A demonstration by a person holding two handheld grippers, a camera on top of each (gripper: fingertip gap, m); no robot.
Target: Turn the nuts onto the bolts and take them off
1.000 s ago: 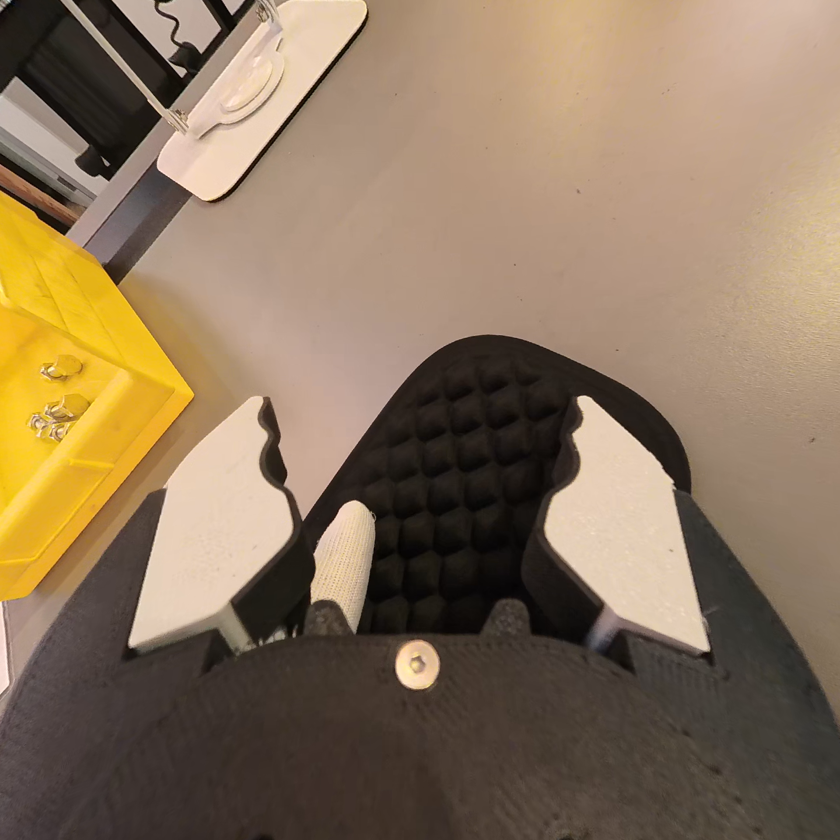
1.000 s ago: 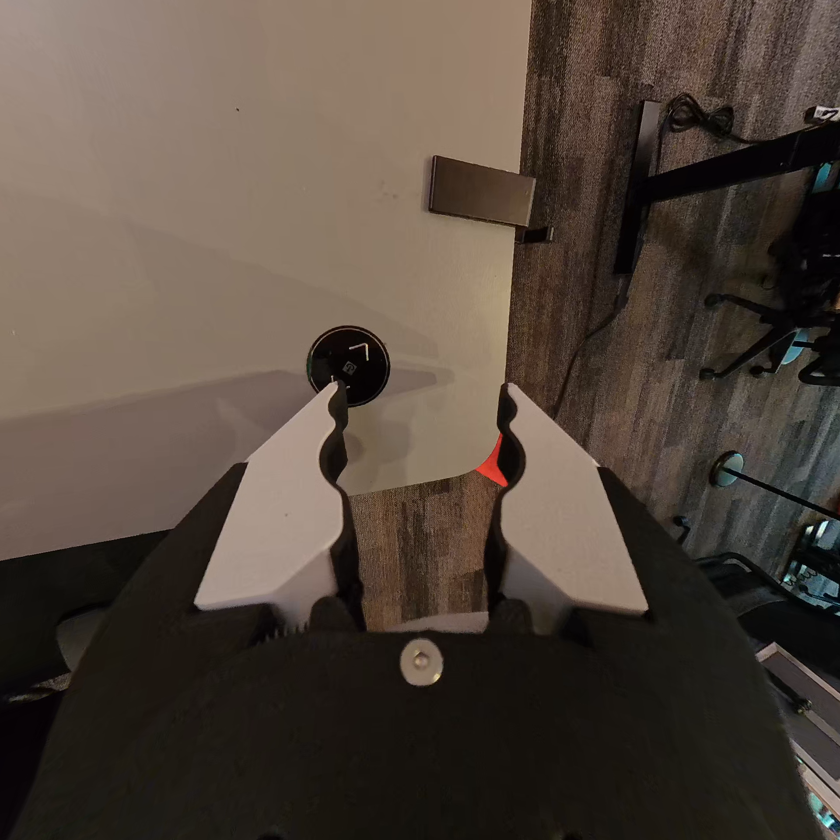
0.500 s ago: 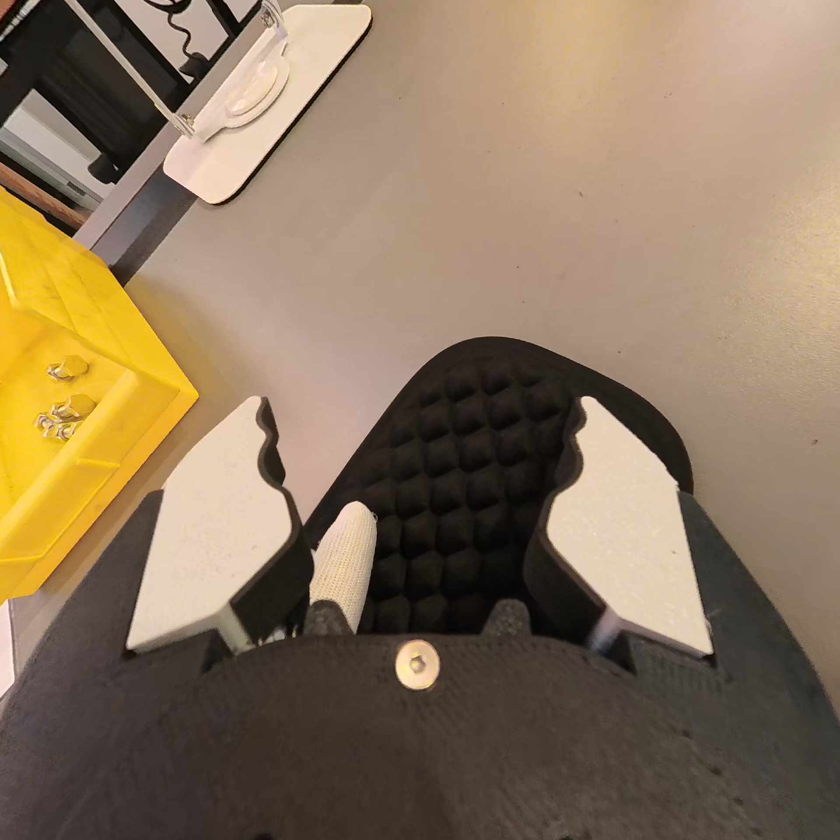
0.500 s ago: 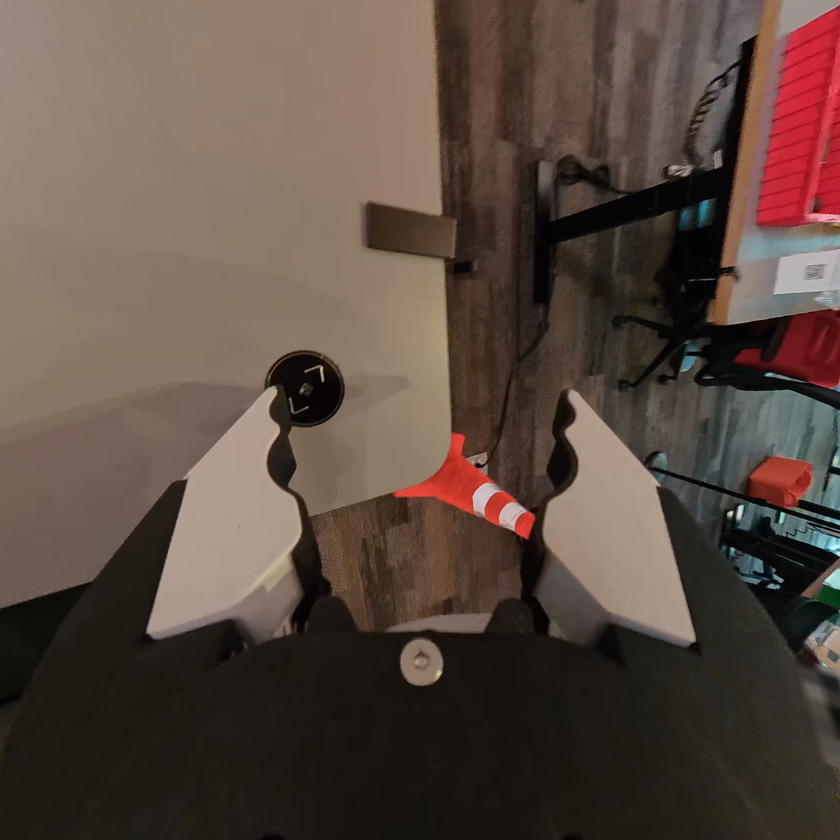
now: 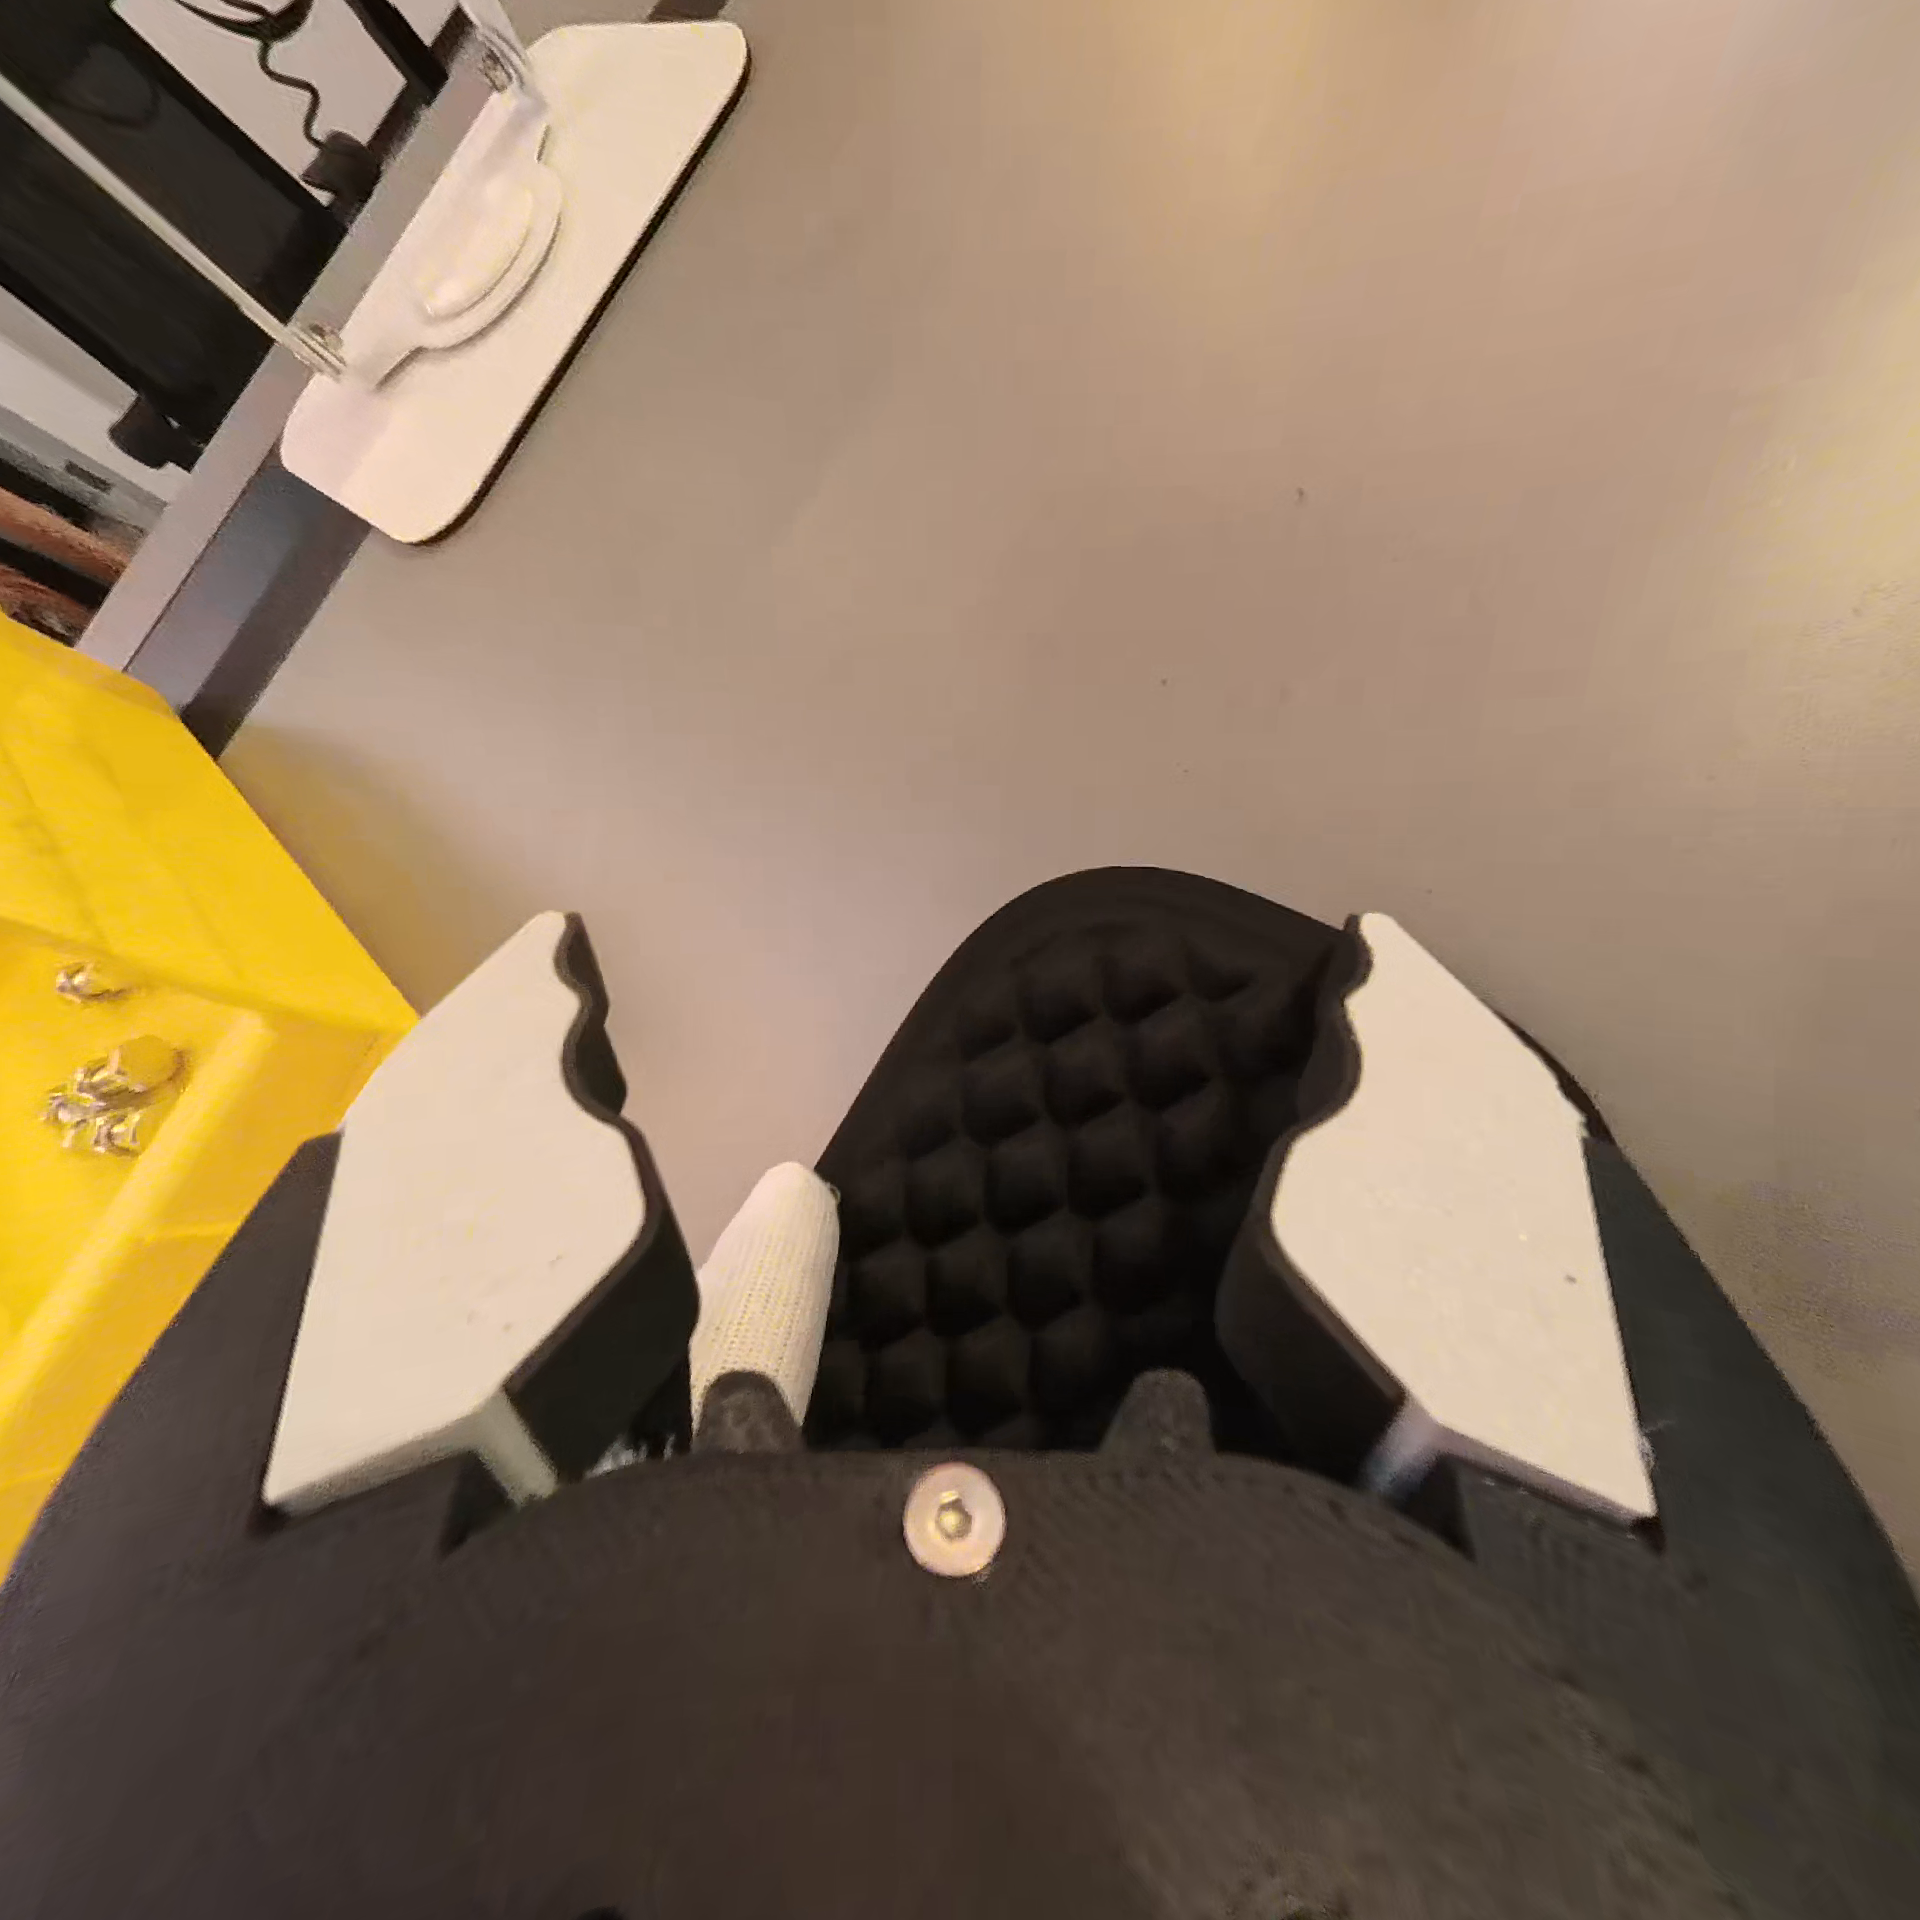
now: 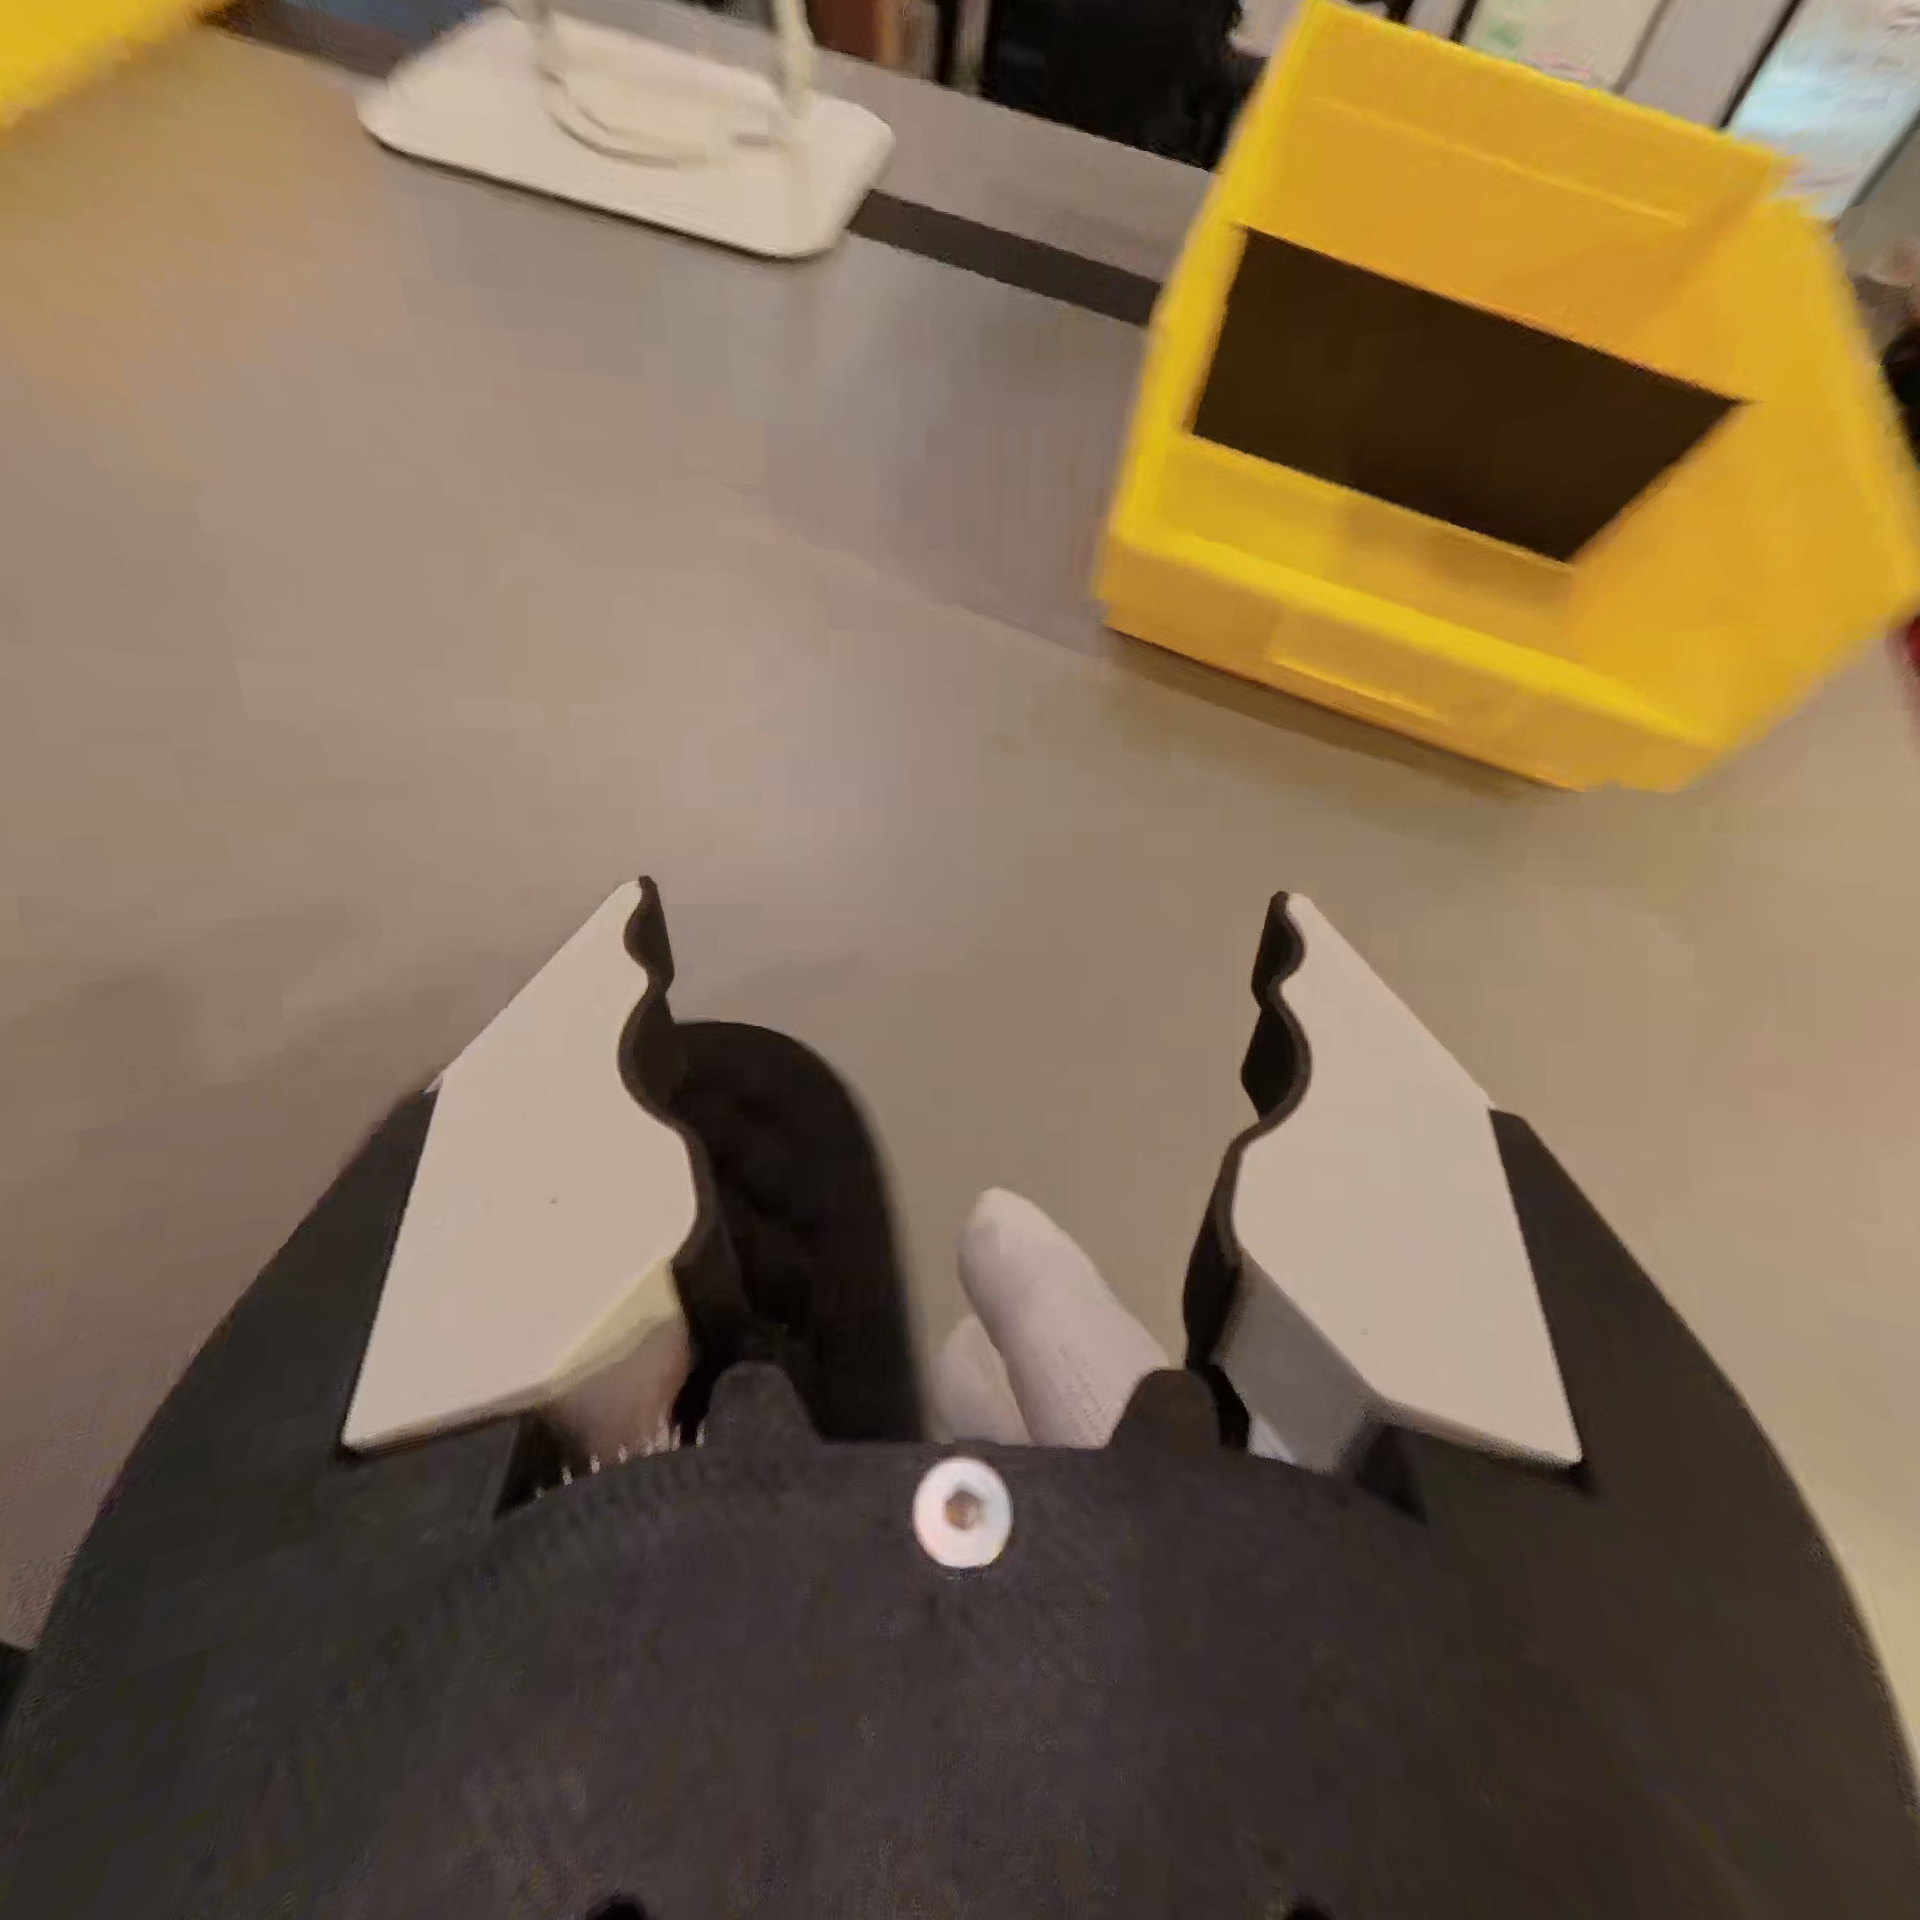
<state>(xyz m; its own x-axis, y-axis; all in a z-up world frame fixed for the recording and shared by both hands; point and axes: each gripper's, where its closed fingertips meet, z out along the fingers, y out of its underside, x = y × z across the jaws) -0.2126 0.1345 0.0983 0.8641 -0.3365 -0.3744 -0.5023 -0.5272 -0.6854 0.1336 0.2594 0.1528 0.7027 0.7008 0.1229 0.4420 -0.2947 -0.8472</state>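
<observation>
My left gripper is open and empty above the grey table. To its left stands a yellow bin with several silver nuts and bolts inside. My right gripper is open and empty above the same grey table. A second yellow bin stands ahead to its right, its inside dark. Gloved fingertips show behind the jaws in both views.
A white flat stand with a clear holder sits near the table's far edge; it also shows in the right wrist view. Dark furniture lies past the table edge.
My right gripper opened wide and swung from looking past the table edge at the floor to facing across the table at the bin. My left gripper opened a little more and barely moved.
</observation>
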